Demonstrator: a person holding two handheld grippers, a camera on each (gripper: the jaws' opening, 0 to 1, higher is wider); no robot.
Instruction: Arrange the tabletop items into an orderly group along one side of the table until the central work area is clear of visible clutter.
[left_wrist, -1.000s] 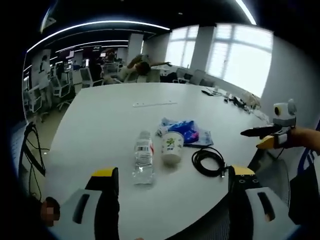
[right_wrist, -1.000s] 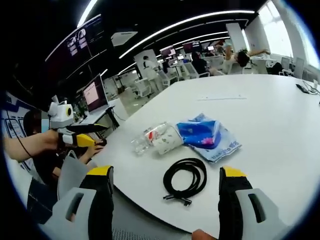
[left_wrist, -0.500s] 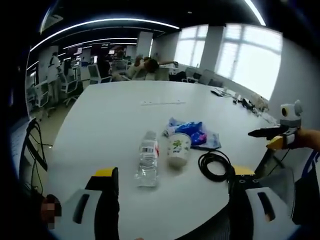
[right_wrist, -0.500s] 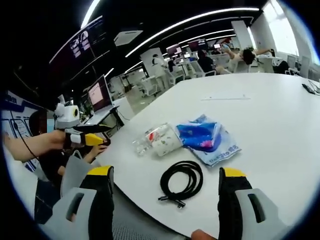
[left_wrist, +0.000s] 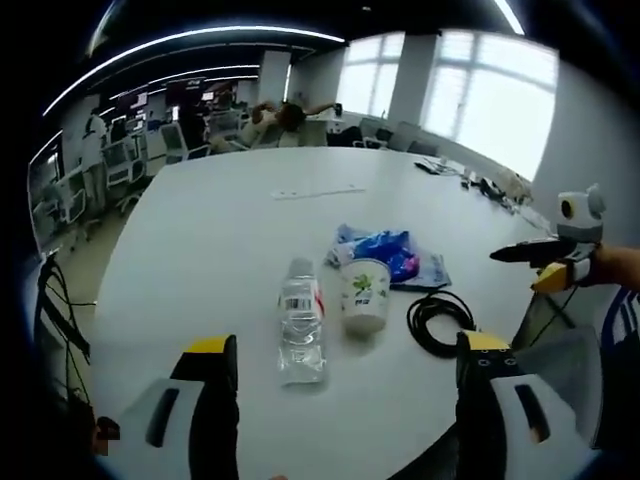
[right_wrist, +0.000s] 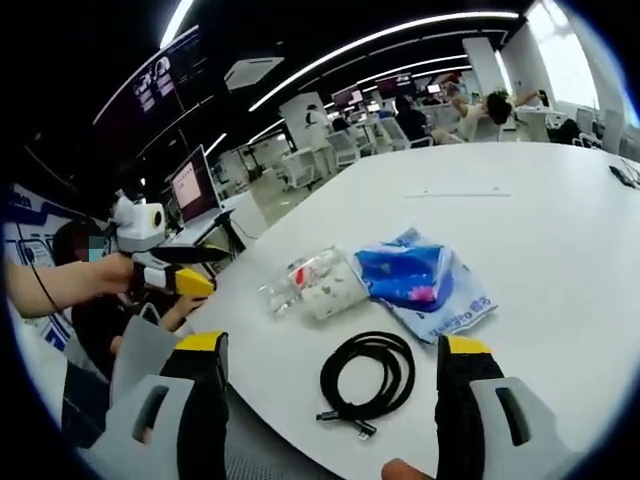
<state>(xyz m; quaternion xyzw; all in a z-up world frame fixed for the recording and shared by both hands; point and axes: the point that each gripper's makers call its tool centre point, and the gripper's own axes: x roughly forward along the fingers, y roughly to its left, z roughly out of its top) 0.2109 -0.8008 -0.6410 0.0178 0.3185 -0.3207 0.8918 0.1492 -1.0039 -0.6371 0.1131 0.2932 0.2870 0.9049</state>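
Observation:
A clear water bottle (left_wrist: 300, 320) lies on its side on the white table (left_wrist: 200, 250). Right of it stands a paper cup (left_wrist: 366, 295), then a blue plastic packet (left_wrist: 385, 255) and a coiled black cable (left_wrist: 440, 322). My left gripper (left_wrist: 346, 345) is open at the near table edge, short of the bottle and cup. In the right gripper view the cable (right_wrist: 368, 375) lies nearest, with the cup (right_wrist: 335, 285), bottle (right_wrist: 283, 288) and packet (right_wrist: 420, 280) beyond. My right gripper (right_wrist: 332, 344) is open just before the cable. Each gripper also appears in the other view: right (left_wrist: 545, 262), left (right_wrist: 175, 270).
A thin white strip (left_wrist: 318, 190) lies further across the table, and small items (left_wrist: 440, 168) sit at the far right edge. A grey chair back (left_wrist: 560, 360) stands by the table edge. Office desks, chairs and a monitor (right_wrist: 190, 185) lie beyond.
Both cameras have shifted a little toward the table; the cable sits slightly nearer in the right gripper view. The bottle, cup, packet and cable have not moved. Both jaws stay open.

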